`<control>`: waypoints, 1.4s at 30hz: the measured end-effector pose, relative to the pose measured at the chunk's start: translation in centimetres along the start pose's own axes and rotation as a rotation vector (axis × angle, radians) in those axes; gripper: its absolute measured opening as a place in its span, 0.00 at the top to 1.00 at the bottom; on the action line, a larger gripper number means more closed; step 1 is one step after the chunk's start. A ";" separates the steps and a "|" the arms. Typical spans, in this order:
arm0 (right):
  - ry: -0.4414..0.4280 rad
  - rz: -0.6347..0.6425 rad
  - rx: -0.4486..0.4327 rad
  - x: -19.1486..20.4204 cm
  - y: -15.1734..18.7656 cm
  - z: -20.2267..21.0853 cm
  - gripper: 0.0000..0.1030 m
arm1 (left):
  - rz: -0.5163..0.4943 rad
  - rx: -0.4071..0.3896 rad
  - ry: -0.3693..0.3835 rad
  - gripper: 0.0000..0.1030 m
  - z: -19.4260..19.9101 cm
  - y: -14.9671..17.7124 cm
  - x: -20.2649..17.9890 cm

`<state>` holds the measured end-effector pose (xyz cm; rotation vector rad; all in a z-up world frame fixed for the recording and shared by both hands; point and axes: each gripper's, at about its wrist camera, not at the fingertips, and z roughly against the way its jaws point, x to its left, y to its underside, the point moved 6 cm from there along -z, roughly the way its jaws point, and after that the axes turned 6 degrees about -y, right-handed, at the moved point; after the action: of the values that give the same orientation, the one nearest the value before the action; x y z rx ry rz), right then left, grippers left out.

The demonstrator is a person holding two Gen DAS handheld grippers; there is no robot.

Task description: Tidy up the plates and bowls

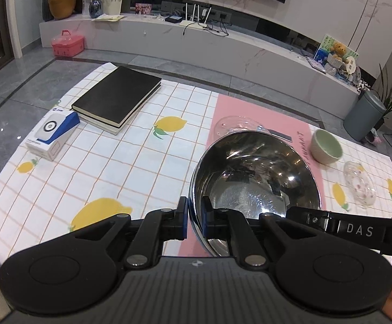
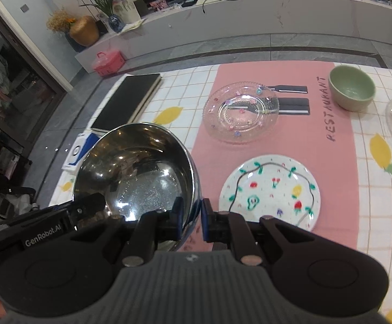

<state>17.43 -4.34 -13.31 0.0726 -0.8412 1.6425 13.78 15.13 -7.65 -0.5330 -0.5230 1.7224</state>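
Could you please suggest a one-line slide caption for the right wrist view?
Right gripper clamps the rim of a shiny steel bowl beside a painted white plate on the pink placemat.

Our left gripper (image 1: 194,217) and right gripper (image 2: 191,220) are black with blue finger pads, silver pivot screws, round side discs and grey ribbed bodies; white letters read "DAS" and "GenRobot.AI".

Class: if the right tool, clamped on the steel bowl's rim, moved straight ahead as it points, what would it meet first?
Probably the painted white ceramic plate just ahead of the right tool; the shiny steel bowl travels along. Depth is uncertain.
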 end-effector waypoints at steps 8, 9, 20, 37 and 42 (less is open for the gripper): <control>-0.041 -0.006 -0.020 -0.2 3.3 4.7 0.88 | 0.019 -0.022 0.029 0.90 4.1 3.0 -0.9; -0.046 -0.013 -0.015 -0.5 3.8 5.1 0.88 | 0.019 -0.018 0.034 0.90 4.3 3.5 -1.0; -0.022 -0.092 0.044 -4.7 8.1 6.1 0.89 | 0.021 0.118 0.090 0.90 2.8 8.8 -2.9; 0.041 -0.099 0.109 -6.5 9.4 3.5 0.89 | 0.048 0.252 0.065 0.92 -0.7 11.2 -3.2; 0.048 -0.100 0.119 -6.5 9.3 3.0 0.89 | 0.049 0.261 0.056 0.92 -1.0 11.2 -3.2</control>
<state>9.80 -11.48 -18.68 0.1555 -0.6929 1.5929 6.38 9.85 -14.96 -0.4086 -0.2416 1.7839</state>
